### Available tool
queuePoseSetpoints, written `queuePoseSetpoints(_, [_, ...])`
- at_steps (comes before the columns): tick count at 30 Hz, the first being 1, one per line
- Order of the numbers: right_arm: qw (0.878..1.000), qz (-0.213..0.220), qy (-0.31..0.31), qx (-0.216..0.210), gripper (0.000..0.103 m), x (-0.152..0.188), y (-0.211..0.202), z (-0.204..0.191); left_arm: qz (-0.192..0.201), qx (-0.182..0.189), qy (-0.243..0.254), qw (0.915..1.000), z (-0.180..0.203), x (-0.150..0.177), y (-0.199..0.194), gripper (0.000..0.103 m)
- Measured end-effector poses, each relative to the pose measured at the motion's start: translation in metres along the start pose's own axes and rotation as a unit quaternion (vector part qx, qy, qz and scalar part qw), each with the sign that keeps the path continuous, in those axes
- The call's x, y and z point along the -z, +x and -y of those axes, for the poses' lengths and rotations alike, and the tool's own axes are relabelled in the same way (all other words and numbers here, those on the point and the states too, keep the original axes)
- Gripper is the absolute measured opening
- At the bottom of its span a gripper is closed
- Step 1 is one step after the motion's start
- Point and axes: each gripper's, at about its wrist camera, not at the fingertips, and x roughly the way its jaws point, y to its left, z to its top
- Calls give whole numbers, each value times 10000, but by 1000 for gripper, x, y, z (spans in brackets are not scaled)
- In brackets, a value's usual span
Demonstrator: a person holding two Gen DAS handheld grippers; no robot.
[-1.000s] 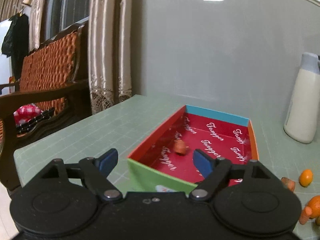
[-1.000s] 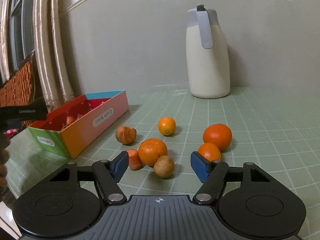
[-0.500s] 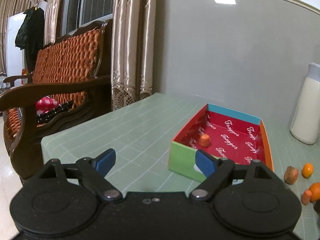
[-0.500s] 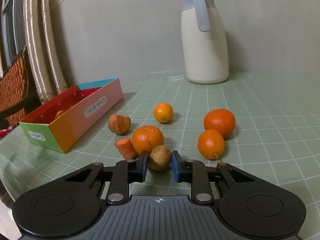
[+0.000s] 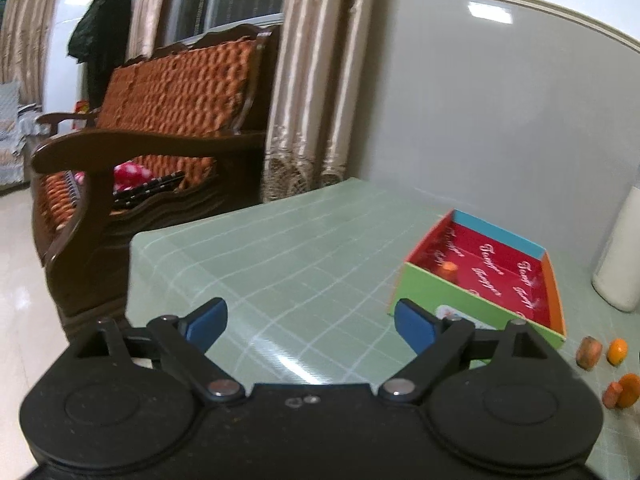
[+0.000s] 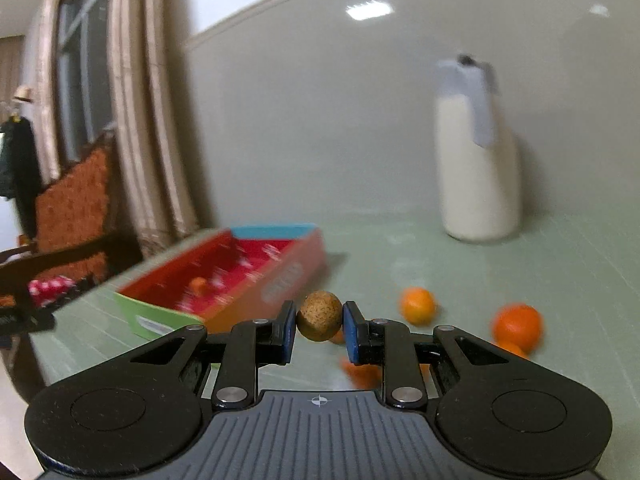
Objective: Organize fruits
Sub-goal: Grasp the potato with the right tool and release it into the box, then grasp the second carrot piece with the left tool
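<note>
1. Right gripper: squeezed tight on a small round brown fruit, up off the green table.
2. Left gripper: spread wide and just been spreading more, with nothing in between, over the table.
3. Bright box: on the table, one small orange piece inside.
4. Oranges: loose on the table beside the box.
5. White jug: far back by the wall.

A round, speckled brown fruit is clamped clear of the table, oranges loose at its 3 o'clock, open red-lined box at 10 o'clock.
</note>
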Motion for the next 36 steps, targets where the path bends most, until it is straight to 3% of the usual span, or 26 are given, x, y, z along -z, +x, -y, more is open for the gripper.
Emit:
queuePoseSetpoints(9, [9969,-57,-293,-732,25,-20,56,-67,21,-159,-165,9997,-16,-1,-1,85])
queuePoseSetpoints(18, [9943,-655,-294,-789,25,-19,131,-104,-27,-78,-260,9996,-19,-1,0,85])
queuePoseSetpoints(23, [9912,-1005,-126,-855,26,-14,146,-106,-28,-68,-344,9994,-21,-2,1,85])
queuePoseSetpoints(25, [9906,-991,-45,-943,32,-15,144,-104,-28,-73,-340,9994,-20,-2,2,85])
queuePoseSetpoints(27, [9915,-903,-32,-938,72,-18,138,-102,-46,-76,-330,9994,-20,-2,2,85])
queuePoseSetpoints(28, [9922,-822,-9,-935,82,-19,133,-101,-48,-81,-317,9995,-19,-2,2,85])
queuePoseSetpoints(36, [9966,-299,133,-751,83,-31,69,-54,170,76,142,9997,6,3,-5,85])
